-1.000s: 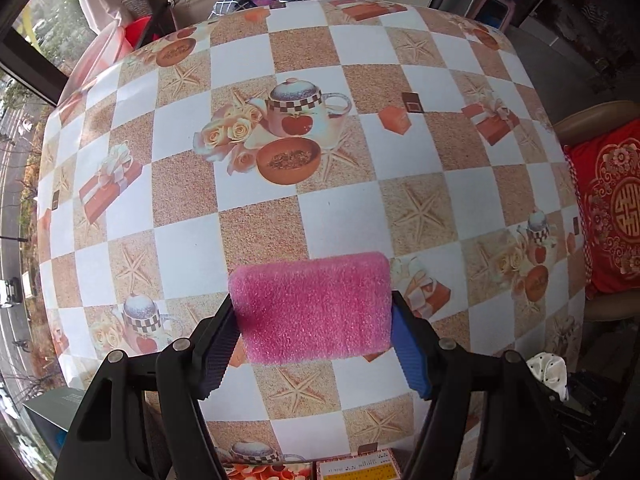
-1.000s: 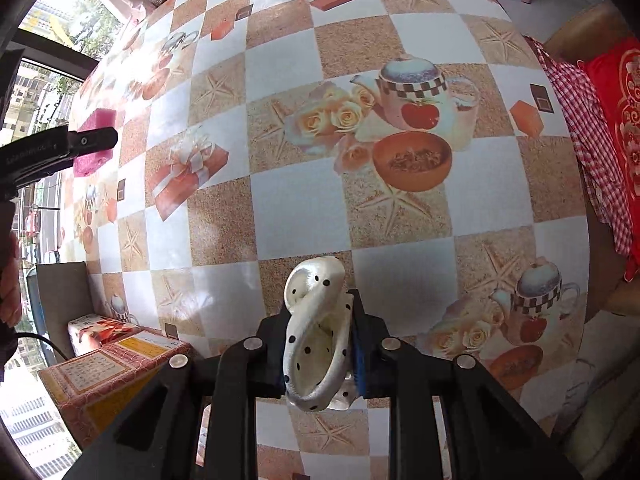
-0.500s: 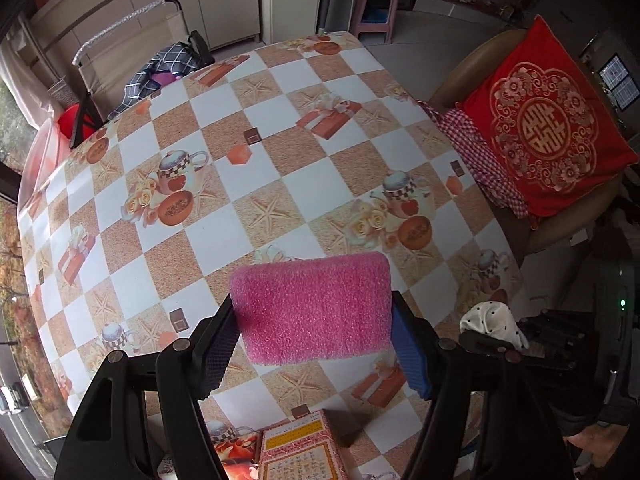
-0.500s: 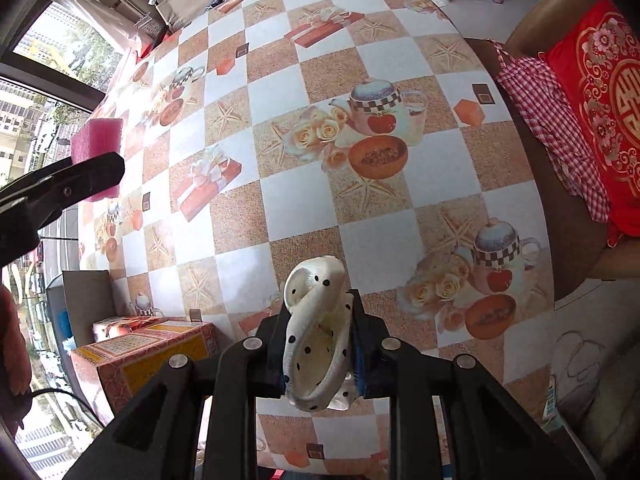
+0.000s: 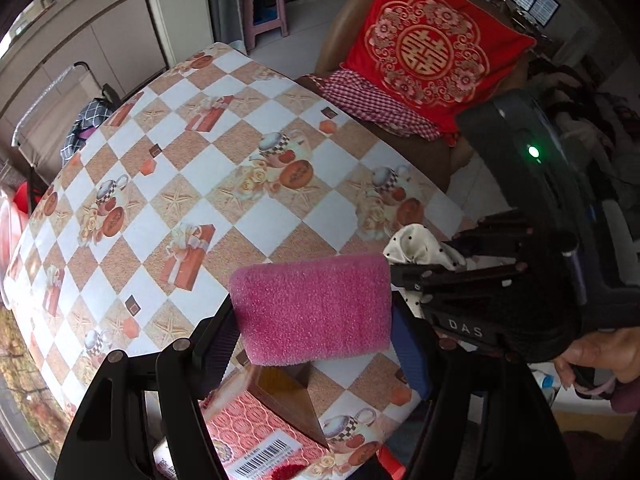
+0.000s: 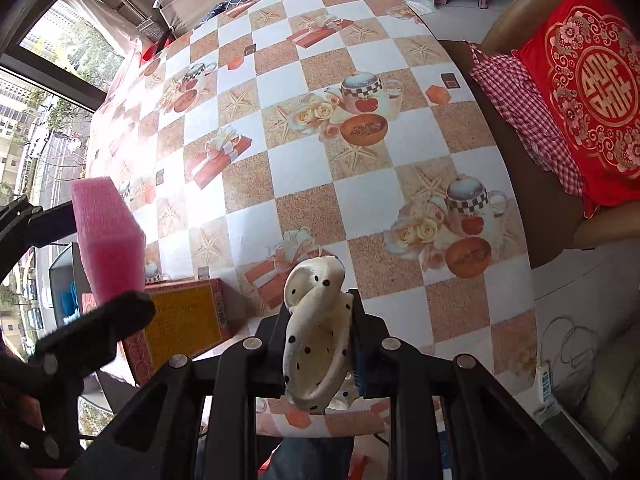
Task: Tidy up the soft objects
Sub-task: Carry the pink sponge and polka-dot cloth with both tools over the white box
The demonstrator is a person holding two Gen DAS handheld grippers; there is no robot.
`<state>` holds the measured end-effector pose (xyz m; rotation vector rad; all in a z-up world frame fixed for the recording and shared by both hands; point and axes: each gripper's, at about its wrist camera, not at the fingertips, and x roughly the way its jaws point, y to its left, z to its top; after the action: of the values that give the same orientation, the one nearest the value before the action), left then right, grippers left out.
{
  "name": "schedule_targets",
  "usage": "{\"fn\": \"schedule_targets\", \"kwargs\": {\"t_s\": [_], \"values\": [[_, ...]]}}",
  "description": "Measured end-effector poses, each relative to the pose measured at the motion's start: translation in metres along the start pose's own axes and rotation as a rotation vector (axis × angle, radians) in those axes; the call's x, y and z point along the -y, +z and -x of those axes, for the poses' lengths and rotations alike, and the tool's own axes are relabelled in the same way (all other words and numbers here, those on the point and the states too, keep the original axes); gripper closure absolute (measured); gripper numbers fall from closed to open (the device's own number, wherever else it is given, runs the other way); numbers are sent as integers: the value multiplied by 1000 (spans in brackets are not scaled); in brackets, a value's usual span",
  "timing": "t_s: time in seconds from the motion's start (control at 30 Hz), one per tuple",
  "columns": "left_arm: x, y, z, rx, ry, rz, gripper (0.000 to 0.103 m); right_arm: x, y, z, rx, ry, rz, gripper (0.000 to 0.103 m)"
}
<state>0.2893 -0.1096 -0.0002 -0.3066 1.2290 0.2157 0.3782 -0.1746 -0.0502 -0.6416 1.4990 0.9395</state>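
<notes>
Tablecloth (image 6: pixel 360 208) bare; red box (image 6: pixel 180 320) contents unseen; left fingers (image 5: pixel 224 340) hold sponge (image 5: pixel 316 308), right fingers (image 6: pixel 356 344) clamp scrunchie (image 6: pixel 316 332).

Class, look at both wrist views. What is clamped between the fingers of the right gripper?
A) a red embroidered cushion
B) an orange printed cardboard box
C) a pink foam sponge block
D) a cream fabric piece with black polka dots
D: the right gripper is shut on the cream fabric piece with black polka dots; the pink foam sponge block sits in the left gripper.
</notes>
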Motion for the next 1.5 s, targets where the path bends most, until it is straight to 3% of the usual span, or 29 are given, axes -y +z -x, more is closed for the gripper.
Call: {"fn": "schedule_targets", "kwargs": {"t_s": [0.37, 0.63, 0.87, 1.13, 1.5], "values": [[37, -74, 27, -21, -54, -139, 29, -28, -69, -4, -63, -15, 32, 79], [21, -126, 49, -21, -29, -110, 29, -75, -106, -15, -115, 36, 104, 79], [-12, -165, 70, 10, 4, 19, 29, -138, -132, -15, -149, 44, 325, 79], [-63, -207, 96, 85, 71, 249, 29, -213, -141, -2, -134, 27, 588, 79], [-121, -278, 120, 154, 150, 562, 29, -292, -140, -1, -127, 8, 823, 79]]}}
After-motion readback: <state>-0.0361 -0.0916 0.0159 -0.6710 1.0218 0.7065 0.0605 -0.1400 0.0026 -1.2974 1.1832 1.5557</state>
